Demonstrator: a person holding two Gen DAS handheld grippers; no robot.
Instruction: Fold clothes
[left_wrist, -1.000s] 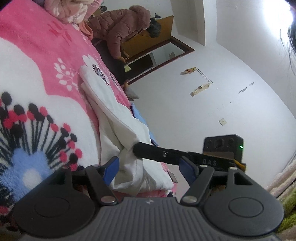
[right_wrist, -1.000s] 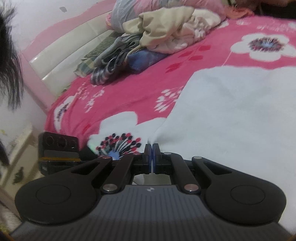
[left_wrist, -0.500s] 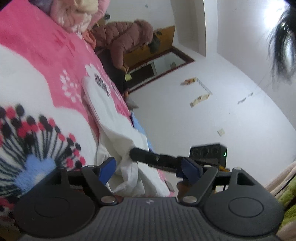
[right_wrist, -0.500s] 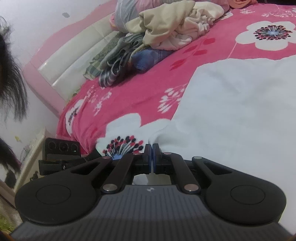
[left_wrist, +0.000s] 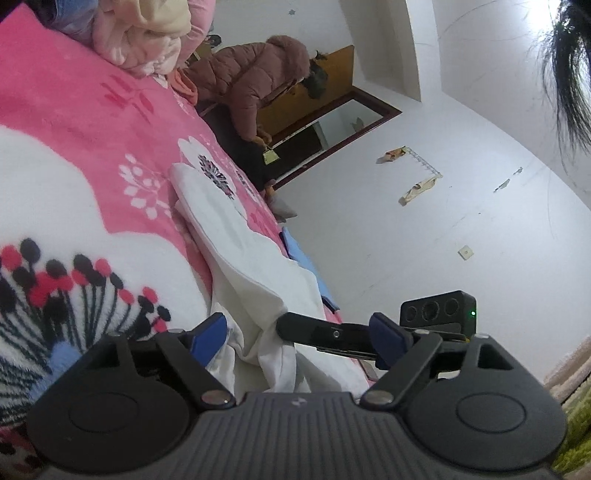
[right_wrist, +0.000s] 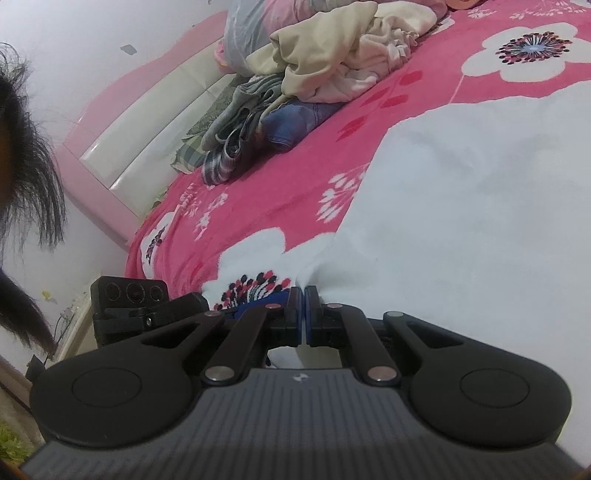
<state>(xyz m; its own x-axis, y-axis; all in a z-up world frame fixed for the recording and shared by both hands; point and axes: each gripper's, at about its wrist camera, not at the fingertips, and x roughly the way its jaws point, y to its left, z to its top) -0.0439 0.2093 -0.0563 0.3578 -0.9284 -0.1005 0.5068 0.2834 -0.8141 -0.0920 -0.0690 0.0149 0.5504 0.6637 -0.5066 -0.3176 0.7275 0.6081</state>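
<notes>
Jaws: left gripper (left_wrist: 297, 334) has just been opening, wide, gripping nothing — right gripper (right_wrist: 303, 308) pinches white cotton garment (right_wrist: 461, 221) edge. I judge folding barely started; rumpled clothes pile (right_wrist: 332, 62) untouched.

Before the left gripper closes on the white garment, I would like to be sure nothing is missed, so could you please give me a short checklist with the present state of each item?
1. right gripper is pinched shut on an edge of the white garment: ok.
2. left gripper has room to take cloth: ok; its jaws have just been opening and stand wide.
3. Cloth lies between the left jaws: ok; the pads do not press on it.
4. How many layers the left jaws would catch: cannot tell.
5. Garment flat on the pink floral blanket: not ok; it is bunched near both grippers.
6. clothes pile apart from the garment: ok.
</notes>
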